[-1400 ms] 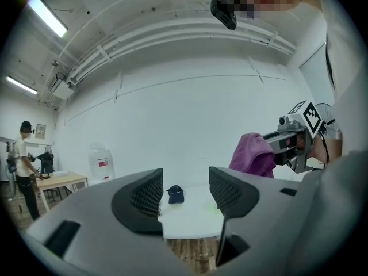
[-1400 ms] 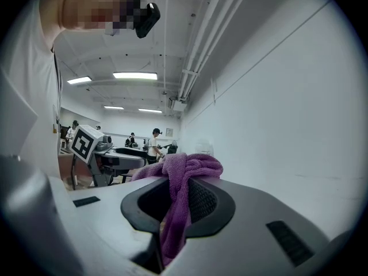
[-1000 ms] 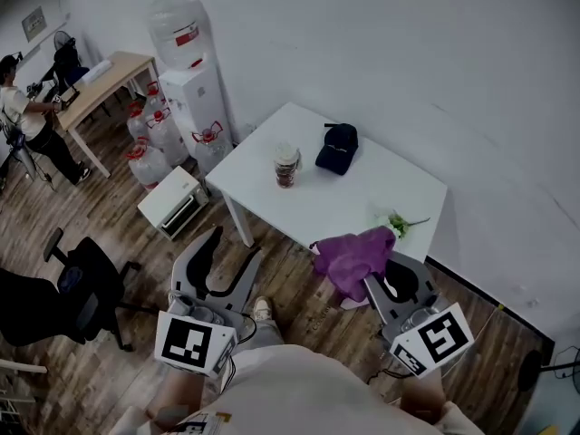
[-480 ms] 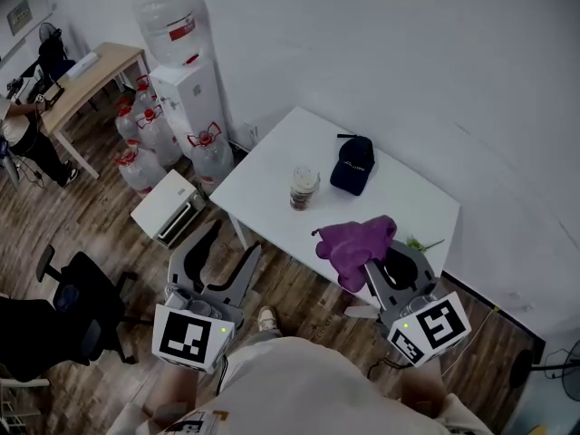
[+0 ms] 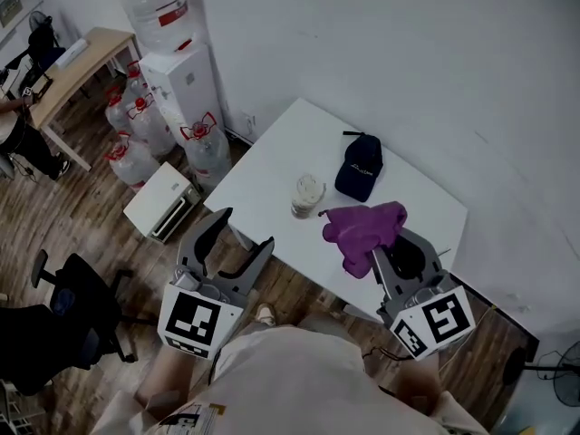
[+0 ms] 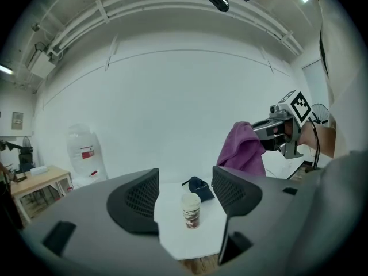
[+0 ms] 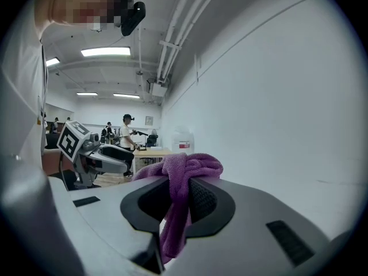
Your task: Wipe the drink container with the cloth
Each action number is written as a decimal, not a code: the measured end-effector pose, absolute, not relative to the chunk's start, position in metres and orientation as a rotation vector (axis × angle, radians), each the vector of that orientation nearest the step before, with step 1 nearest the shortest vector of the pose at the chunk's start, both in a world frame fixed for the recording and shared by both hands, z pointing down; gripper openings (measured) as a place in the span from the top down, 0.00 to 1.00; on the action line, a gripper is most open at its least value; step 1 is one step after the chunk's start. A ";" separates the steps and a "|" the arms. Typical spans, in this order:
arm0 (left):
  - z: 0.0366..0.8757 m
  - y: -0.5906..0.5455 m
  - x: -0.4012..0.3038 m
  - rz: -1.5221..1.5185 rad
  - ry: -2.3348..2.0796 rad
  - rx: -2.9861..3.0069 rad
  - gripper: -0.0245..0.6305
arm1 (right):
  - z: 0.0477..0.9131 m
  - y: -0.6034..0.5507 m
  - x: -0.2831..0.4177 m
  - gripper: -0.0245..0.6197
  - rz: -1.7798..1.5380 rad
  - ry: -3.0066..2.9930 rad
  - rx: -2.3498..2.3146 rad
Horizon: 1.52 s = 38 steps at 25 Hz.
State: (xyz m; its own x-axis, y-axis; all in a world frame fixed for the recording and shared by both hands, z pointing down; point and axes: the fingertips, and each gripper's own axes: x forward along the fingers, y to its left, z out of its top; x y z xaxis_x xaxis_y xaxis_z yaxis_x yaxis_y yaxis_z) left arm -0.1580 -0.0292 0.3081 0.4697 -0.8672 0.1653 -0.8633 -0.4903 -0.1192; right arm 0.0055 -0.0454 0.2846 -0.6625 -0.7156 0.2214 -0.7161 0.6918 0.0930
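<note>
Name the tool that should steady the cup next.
Probably the left tool: its jaws, just opening wider and empty, frame the cup. The right tool is shut on the purple cloth.

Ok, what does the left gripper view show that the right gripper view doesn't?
Only the left gripper view: the cup and dark cap on the white table, seen past the left gripper, whose empty jaws have just been opening. Only the right gripper view: up close, the right gripper shut on the purple cloth. Both: the cloth and the water dispenser.
</note>
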 end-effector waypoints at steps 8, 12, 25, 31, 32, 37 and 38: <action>0.338 -0.091 -0.121 -0.397 1.643 -2.688 0.50 | 0.327 -0.113 0.044 0.85 0.202 -2.691 1.020; 0.350 -0.114 -0.097 -0.469 1.626 -2.701 0.45 | 0.344 -0.141 0.049 0.84 0.306 -2.720 0.935; 0.437 -0.173 -0.051 -0.749 1.551 -2.736 0.33 | 0.375 -0.212 0.027 0.85 0.278 -2.714 0.747; 0.493 -0.191 -0.046 -0.800 1.596 -2.820 0.31 | 0.403 -0.229 0.013 0.85 0.260 -2.663 0.717; 0.504 -0.193 -0.045 -0.815 1.603 -2.842 0.30 | 0.406 -0.231 0.011 0.85 0.261 -2.656 0.716; 0.545 -0.203 -0.047 -0.832 1.694 -2.914 0.27 | 0.431 -0.236 0.001 0.85 0.269 -2.611 0.695; 0.550 -0.205 -0.046 -0.831 1.700 -2.920 0.27 | 0.436 -0.237 0.000 0.84 0.269 -2.600 0.690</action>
